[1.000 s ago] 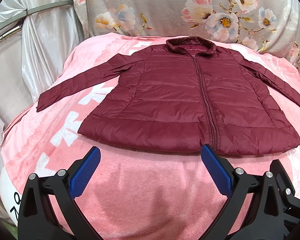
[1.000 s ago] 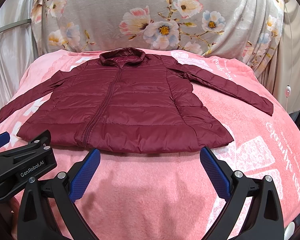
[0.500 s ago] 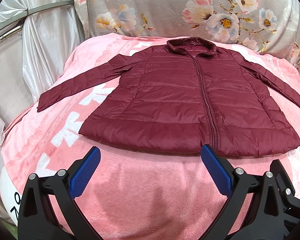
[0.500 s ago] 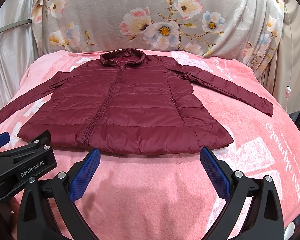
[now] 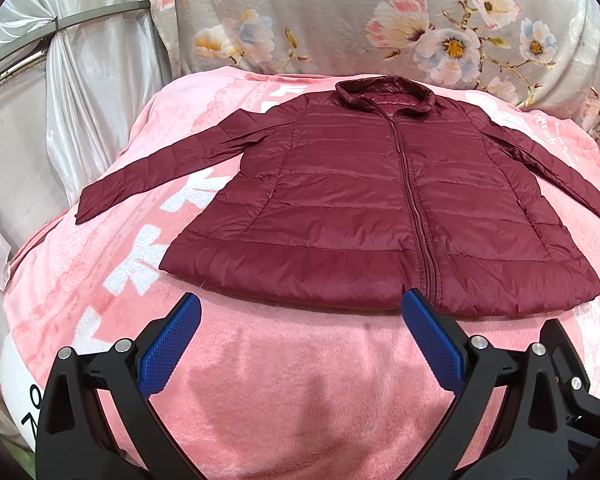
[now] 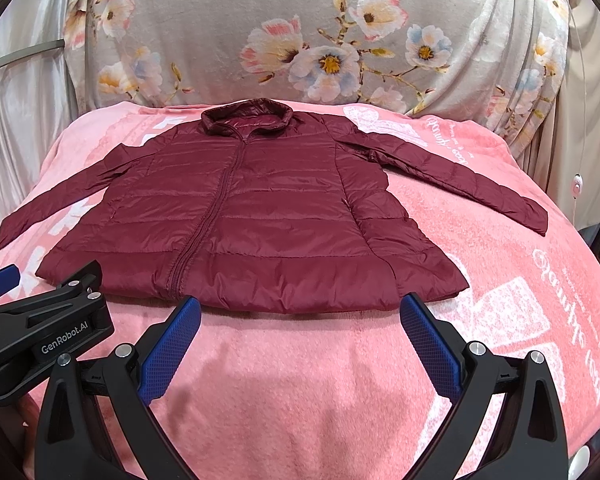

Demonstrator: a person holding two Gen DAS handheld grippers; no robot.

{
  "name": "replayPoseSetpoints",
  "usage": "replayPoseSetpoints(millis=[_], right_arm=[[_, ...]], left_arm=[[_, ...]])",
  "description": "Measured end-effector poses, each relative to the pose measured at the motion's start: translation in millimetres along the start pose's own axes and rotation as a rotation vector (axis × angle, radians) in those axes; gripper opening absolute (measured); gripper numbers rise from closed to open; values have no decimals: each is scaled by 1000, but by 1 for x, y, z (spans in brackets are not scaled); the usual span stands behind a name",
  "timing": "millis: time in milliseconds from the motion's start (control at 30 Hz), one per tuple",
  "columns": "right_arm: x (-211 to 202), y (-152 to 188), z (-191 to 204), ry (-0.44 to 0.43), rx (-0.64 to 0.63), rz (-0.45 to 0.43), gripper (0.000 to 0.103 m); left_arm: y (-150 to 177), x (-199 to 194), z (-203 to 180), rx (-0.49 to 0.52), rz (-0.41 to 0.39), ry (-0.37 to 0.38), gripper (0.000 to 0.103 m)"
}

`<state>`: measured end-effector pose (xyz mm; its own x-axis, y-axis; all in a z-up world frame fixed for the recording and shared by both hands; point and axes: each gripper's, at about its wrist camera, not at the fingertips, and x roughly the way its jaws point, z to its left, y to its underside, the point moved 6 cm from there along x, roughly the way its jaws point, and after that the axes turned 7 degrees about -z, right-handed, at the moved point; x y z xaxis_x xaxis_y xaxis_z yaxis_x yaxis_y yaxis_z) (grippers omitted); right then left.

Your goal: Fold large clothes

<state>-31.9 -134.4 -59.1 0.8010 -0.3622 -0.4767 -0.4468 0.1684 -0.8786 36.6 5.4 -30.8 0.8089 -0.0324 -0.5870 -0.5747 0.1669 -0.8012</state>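
Nearest to me, the left gripper [image 5: 300, 314] is hovering with its blue pads spread wide apart, holding nothing. Beside it, the right gripper [image 6: 300, 316] is hanging the same way, jaws wide and empty. Both are pointing over the pink blanket [image 5: 283, 392], just before the hem of the dark red jacket [image 5: 380, 208]. The jacket is lying flat, front side up, zipper closed, collar at the far end, both sleeves stretching outward on the blanket. Behind it, a grey flowered cloth [image 6: 324, 40] is hanging.
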Motion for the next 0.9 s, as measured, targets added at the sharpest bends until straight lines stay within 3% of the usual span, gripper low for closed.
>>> replayPoseSetpoints(millis=[600, 733, 900], right_arm=[[18, 3, -9, -31, 8, 30, 98], [41, -2, -41, -17, 86, 52, 98], [78, -22, -128, 77, 250, 47, 98]], left_arm=[[1, 11, 6, -3, 23, 14, 98], [-6, 27, 6, -10, 33, 11, 98], [-20, 49, 17, -45, 36, 5, 98]])
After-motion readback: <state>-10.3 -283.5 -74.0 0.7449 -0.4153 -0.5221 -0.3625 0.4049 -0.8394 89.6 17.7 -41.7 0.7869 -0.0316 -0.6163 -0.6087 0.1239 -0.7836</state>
